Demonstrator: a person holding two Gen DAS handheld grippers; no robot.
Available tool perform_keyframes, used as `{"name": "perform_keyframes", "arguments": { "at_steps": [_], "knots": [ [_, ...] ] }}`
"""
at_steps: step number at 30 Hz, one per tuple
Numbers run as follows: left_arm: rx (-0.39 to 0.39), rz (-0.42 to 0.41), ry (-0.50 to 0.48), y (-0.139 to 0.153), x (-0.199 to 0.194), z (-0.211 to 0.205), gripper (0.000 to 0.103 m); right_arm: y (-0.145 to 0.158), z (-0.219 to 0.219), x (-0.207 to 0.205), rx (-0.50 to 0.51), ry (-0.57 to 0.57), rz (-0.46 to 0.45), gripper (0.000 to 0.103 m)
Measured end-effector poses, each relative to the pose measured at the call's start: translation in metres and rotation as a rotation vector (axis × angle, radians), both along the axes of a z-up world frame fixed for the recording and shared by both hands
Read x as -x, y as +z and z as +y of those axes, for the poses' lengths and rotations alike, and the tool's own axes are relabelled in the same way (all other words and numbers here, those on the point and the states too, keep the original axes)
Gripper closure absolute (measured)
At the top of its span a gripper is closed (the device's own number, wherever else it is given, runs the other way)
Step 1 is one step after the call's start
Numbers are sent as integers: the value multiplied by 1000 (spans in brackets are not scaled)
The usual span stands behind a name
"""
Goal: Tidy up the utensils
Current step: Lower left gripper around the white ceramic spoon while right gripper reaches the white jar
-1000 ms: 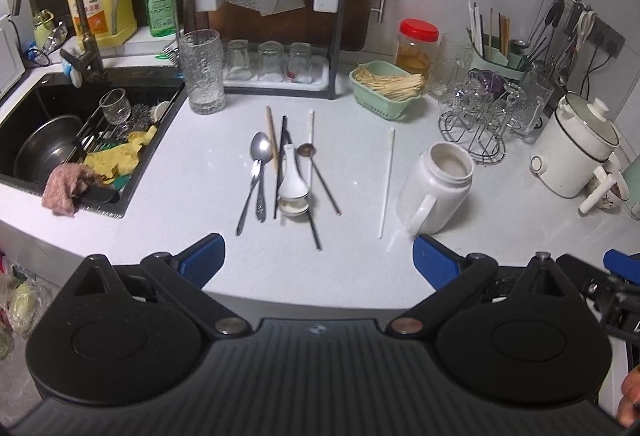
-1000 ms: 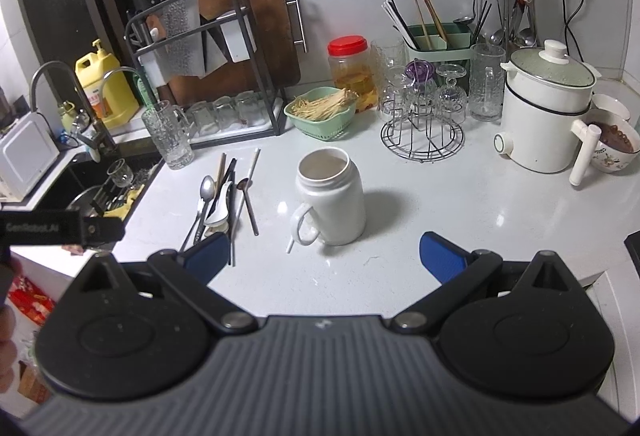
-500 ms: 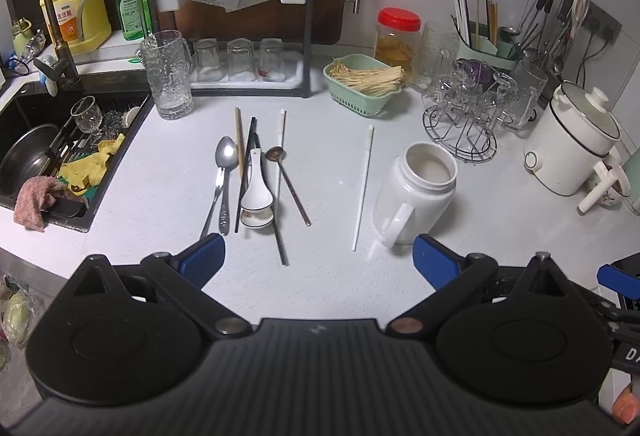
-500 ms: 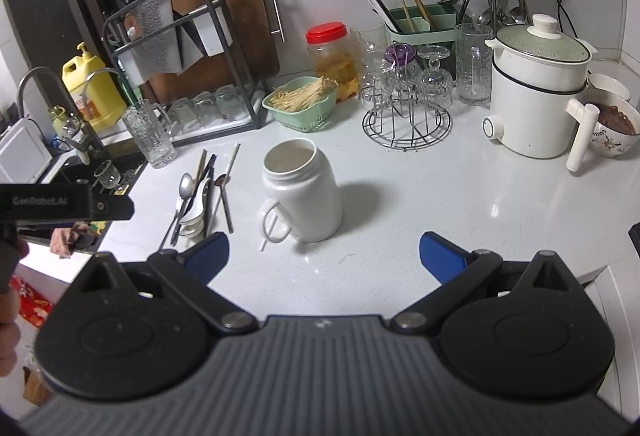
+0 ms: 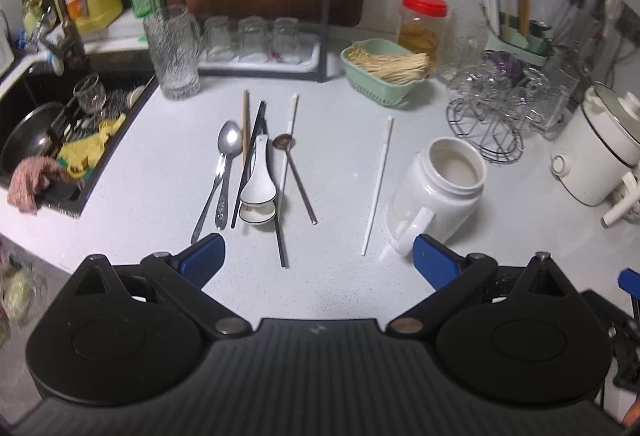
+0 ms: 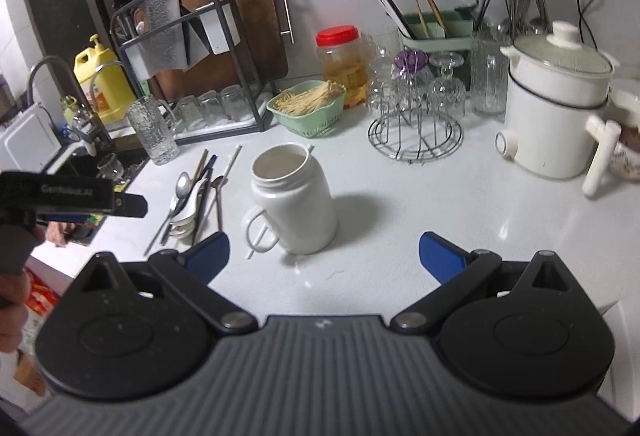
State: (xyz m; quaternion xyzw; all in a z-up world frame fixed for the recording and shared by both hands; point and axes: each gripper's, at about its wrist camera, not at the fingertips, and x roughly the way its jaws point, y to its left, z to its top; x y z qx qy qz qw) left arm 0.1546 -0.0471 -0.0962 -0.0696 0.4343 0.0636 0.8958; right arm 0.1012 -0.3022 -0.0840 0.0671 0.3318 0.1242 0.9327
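Both tools idle over the white counter (image 5: 344, 288). Our left gripper (image 5: 318, 256) has its blue fingers spread wide, holding nothing; same for our right gripper (image 6: 324, 254), wide apart and empty.

Left wrist view gives the clean read on the utensil pile (image 5: 256, 172): steel spoon (image 5: 224, 172), wooden chopstick (image 5: 245, 124), black chopsticks (image 5: 250, 160), two stacked white ceramic spoons (image 5: 258, 192), a small brown-bowled spoon (image 5: 296, 176), a white chopstick (image 5: 289, 140) among them. Separate white chopstick (image 5: 378, 184) lies alone between the pile and the white jar (image 5: 438, 192), near the jar handle.

Right wrist view: the jar (image 6: 294, 200) stands upright, mouth open, and hides most of that lone chopstick; the pile sits left of the jar. Only this view shows the left tool's body (image 6: 72, 196) from the side, and the green utensil holder (image 6: 434, 32) unblurred at the back wall.
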Motion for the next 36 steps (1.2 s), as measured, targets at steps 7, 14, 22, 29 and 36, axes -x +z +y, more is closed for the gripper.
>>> {"name": "perform_keyframes", "arguments": {
  "at_steps": [7, 14, 22, 29, 36],
  "knots": [
    [-7, 40, -43, -16, -36, 10, 1, -11, 8, -14, 5, -7, 25, 0],
    [14, 100, -70, -43, -74, 35, 1, -29, 32, -40, 14, -42, 60, 0],
    [42, 115, -66, -62, -102, 68, 1, -43, 50, -73, 18, -120, 109, 0],
    [29, 140, -78, -77, -123, 86, 2, -51, 65, -94, 35, -155, 133, 0],
    [55, 147, -98, -91, -141, 103, 3, -51, 87, -107, 76, -142, 135, 0]
  ]
}}
